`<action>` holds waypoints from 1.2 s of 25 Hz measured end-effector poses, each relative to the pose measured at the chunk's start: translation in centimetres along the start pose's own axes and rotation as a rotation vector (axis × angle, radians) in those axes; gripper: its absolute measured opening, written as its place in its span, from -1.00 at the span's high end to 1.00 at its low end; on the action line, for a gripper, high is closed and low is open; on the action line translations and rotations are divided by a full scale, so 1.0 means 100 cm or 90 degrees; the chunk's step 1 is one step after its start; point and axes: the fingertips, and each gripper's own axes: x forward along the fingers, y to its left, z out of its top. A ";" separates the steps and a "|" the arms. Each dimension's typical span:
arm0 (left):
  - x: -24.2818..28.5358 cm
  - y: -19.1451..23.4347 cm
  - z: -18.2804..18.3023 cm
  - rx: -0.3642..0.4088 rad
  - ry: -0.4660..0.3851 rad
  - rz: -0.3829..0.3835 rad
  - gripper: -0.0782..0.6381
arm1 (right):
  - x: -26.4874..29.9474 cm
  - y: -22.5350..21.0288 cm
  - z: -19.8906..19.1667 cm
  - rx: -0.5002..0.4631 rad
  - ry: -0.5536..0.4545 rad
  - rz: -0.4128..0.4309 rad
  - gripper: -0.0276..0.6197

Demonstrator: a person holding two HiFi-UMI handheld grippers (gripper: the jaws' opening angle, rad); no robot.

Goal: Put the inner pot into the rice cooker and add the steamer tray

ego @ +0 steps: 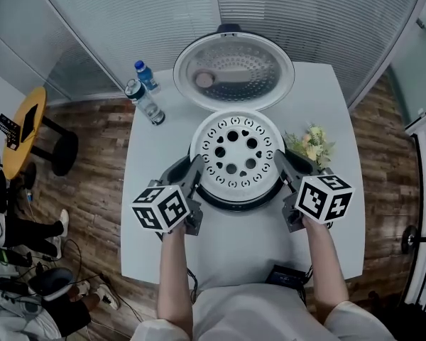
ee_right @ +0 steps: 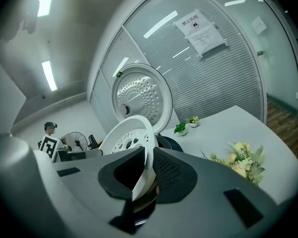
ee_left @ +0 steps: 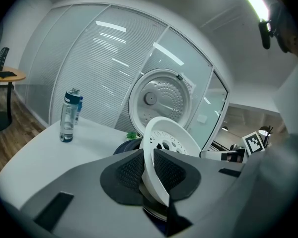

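A white worktop point(ego: 153, 197) is seen from above. At its middle a rice cooker point(ego: 173, 172) is stood with its lid point(ego: 233, 71) swung open on the far side. The cooker's opening is covered by the white perforated steamer tray point(ego: 236, 153), which is held level over it; whether it is fully seated cannot be told. The tray's rim is pinched on the cooker's left by the left gripper point(ego: 197, 166) and on the cooker's right by the right gripper point(ego: 278, 160). Each gripper is nearly closed, with the thin rim clamped between its pads. Two water bottles point(ego: 145, 99) are stood left of the cooker's lid. A small bunch of flowers point(ego: 311, 145) is set just right of the cooker.
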 end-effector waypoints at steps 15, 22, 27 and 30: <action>0.009 0.002 -0.005 0.076 0.030 0.033 0.59 | 0.010 -0.008 -0.006 -0.025 0.023 -0.016 0.73; 0.011 0.004 -0.010 0.148 0.051 0.073 0.55 | 0.014 -0.009 -0.008 -0.087 0.038 -0.041 0.70; 0.014 0.005 -0.011 0.183 0.067 0.089 0.50 | 0.017 -0.011 -0.008 -0.137 0.050 -0.062 0.66; 0.016 0.005 -0.013 0.199 0.080 0.096 0.48 | 0.020 -0.015 -0.010 -0.159 0.058 -0.076 0.64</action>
